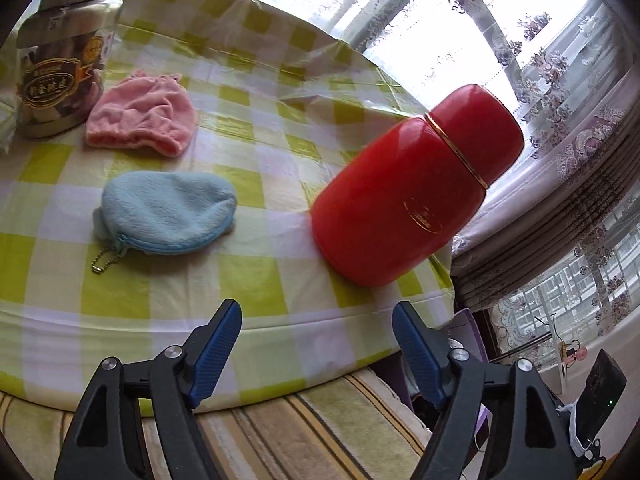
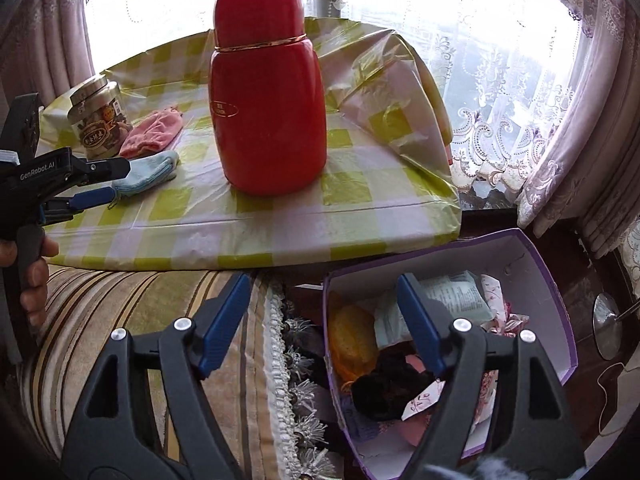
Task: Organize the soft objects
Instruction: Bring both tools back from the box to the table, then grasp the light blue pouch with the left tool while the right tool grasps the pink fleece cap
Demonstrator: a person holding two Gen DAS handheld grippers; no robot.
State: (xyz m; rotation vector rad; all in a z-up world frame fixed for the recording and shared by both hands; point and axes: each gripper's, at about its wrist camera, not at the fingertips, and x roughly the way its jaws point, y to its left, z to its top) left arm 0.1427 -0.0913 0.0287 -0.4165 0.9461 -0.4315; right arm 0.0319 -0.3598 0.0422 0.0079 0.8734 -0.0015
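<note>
Your left tool (image 1: 316, 336) stands wide and empty, and the blue pouch (image 1: 168, 212) lies ahead and to its left on the surface (image 1: 280, 300), long axis crosswise (right tool (image 2: 324, 316), also wide and empty, hangs by the purple box (image 2: 532, 264)).

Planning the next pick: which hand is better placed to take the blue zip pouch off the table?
Left. The left gripper is open and faces the blue zip pouch across the checked tablecloth. The right gripper hangs open over the purple box, with the red flask in between.
</note>
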